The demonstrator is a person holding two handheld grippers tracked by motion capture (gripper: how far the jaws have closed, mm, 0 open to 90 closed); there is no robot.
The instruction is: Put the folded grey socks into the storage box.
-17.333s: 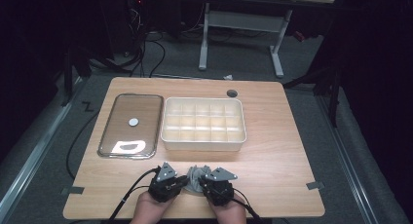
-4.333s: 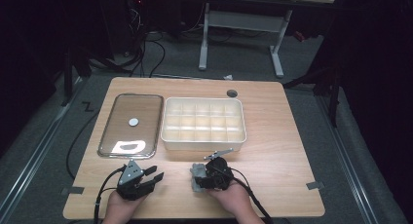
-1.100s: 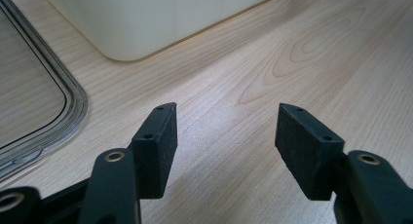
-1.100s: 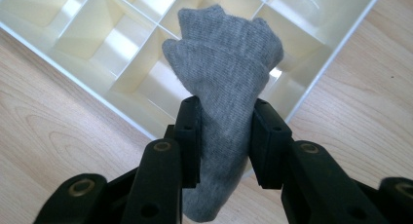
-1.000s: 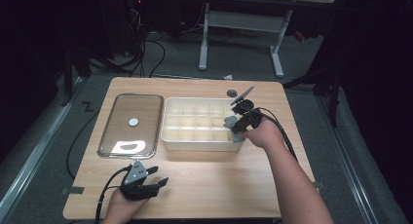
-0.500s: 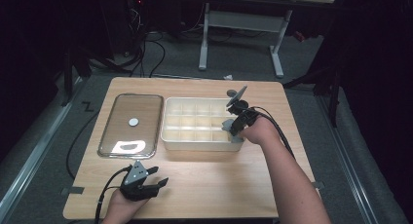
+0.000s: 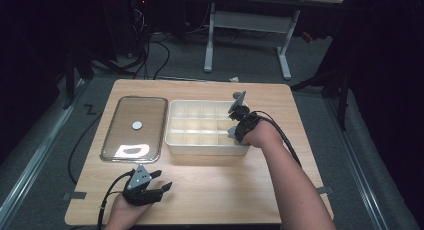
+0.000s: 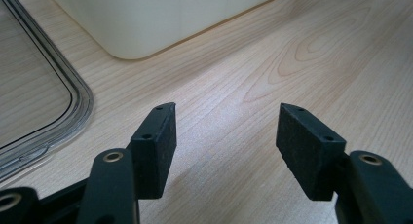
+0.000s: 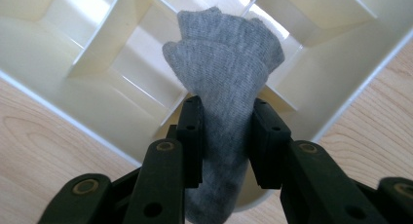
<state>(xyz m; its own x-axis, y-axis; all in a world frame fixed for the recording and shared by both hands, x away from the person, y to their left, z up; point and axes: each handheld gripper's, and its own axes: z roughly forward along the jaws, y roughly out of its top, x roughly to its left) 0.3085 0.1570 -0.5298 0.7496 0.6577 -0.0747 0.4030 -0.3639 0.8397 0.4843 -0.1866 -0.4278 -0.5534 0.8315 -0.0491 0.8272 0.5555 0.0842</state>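
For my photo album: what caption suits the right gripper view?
Right gripper holding a grey sock above a divided cream box.

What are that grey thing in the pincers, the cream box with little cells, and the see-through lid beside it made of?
The grey thing looks like soft knitted fabric, perhaps a sock: fine ribbed stitches show where the right gripper pinches it. The cream box seems smooth moulded plastic, with thin, slightly glossy dividers. The lid looks like clear glossy plastic: wood grain shows through it and it reflects light.
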